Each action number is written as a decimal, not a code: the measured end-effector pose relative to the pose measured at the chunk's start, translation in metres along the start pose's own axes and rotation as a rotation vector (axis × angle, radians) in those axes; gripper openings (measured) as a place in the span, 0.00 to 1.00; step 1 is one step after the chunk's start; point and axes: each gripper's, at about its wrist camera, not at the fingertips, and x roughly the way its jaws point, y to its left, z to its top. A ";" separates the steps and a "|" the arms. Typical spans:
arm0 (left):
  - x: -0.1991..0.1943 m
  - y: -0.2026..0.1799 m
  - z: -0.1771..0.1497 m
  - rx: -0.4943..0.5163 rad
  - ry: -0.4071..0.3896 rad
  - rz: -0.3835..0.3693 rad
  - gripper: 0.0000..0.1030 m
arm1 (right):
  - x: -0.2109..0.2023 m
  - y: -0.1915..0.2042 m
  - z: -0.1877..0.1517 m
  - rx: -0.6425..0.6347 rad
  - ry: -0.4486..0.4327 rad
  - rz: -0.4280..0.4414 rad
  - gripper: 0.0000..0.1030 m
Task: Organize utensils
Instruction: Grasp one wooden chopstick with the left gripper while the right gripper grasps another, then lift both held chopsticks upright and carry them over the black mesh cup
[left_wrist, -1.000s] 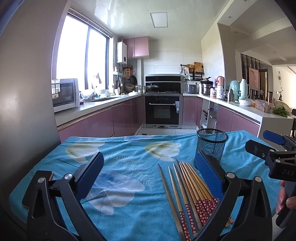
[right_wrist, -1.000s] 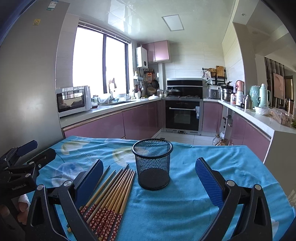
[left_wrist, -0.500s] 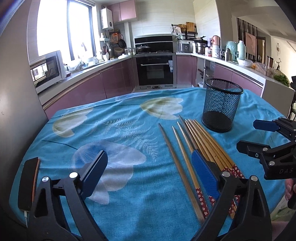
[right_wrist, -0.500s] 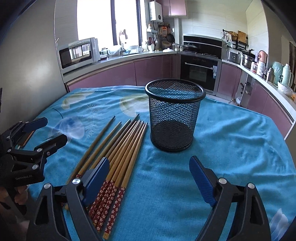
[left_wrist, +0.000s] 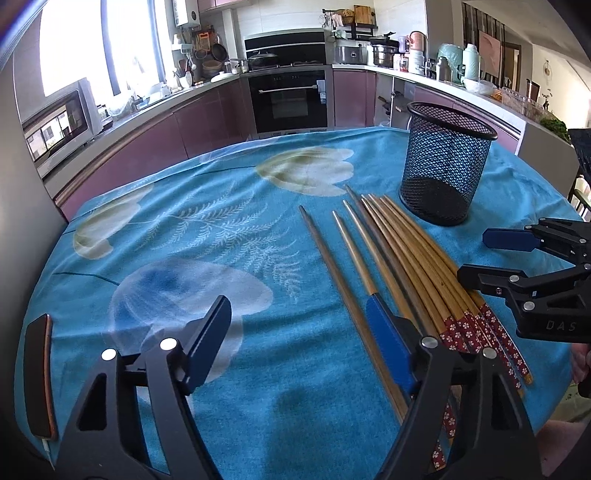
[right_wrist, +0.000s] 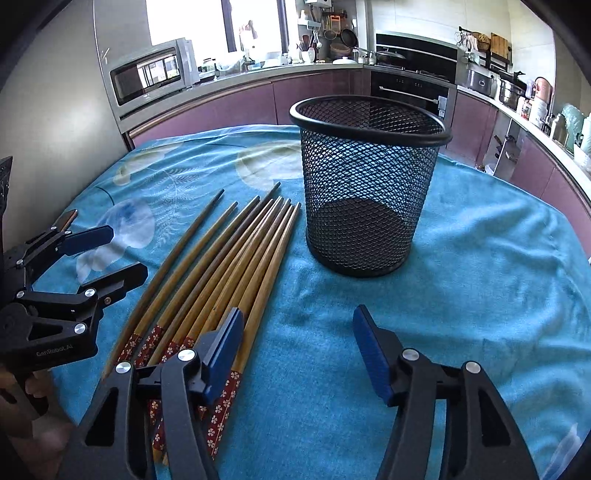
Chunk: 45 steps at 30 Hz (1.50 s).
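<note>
Left wrist view: the left tongs (left_wrist: 297, 341) hang over the bench (left_wrist: 155, 236), which wears a blue flowered cloth. Their jaws are apart and closing, with bare cloth and the handle end of the leftmost chopstick in the gap, nothing gripped. The chopsticks (left_wrist: 391, 258) lie side by side on the cloth, thin tips toward the far side and red patterned handles toward the camera; the right pad sits over them. The mesh cup (left_wrist: 445, 162) stands upright just beyond their tips, to the right. The right tongs (left_wrist: 476, 256) reach in from the right edge over the handle ends. A phone (left_wrist: 37, 374) lies at the bench's left edge.

Right wrist view: the right tongs (right_wrist: 295, 350) are apart and closing, nothing clamped; only cloth lies between the pads, and the left pad sits over the rightmost chopsticks (right_wrist: 229, 258). The cup (right_wrist: 365, 184) stands straight ahead, empty, beside the tips. The left tongs (right_wrist: 110, 254) show at the left edge, jaws apart
</note>
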 end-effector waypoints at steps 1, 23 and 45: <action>0.003 0.000 0.001 0.003 0.009 -0.002 0.71 | 0.001 0.000 0.001 0.000 0.003 0.003 0.55; 0.030 -0.004 0.014 -0.065 0.106 -0.187 0.12 | 0.015 -0.003 0.014 0.019 0.035 0.073 0.07; 0.009 -0.007 0.003 -0.070 0.097 -0.254 0.08 | 0.011 0.001 0.010 -0.024 0.050 0.159 0.07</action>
